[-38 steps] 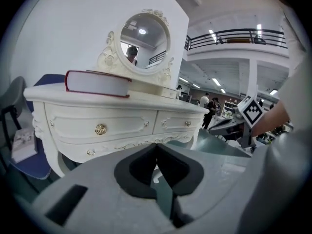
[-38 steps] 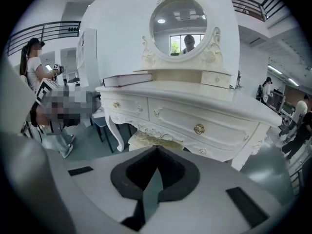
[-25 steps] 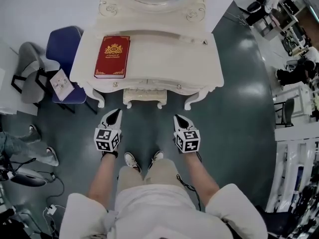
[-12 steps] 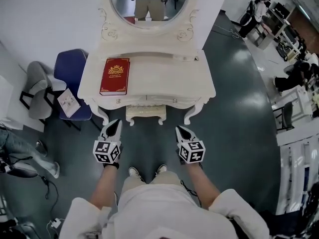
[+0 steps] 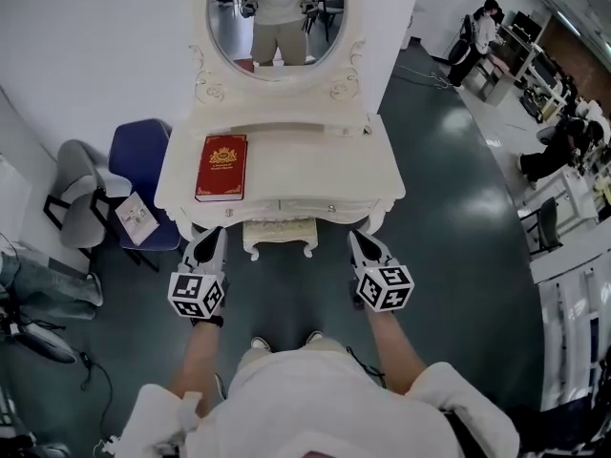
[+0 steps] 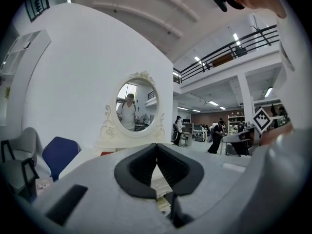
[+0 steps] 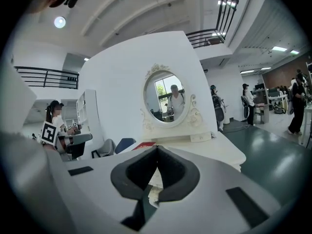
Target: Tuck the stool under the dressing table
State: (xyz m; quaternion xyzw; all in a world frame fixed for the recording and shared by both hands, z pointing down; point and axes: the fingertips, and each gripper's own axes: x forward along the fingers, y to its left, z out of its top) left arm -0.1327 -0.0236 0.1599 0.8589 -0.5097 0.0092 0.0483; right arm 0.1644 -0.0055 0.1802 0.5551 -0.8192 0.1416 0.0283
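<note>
Well, left gripper: jaws pressed together, nothing held, left of the stool.
Stool: mostly under dressing table, front edge showing.
Right gripper: jaws closed, nothing held.
Risk: a further shove could knock stool against table legs.

Cream stool sits tucked under the white dressing table.

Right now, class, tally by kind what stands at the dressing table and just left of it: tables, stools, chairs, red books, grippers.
Table: 1
Stool: 1
Chairs: 2 (blue chair, grey chair)
Red book: 1
Grippers: 2 (left gripper, right gripper)
Total: 7
</note>
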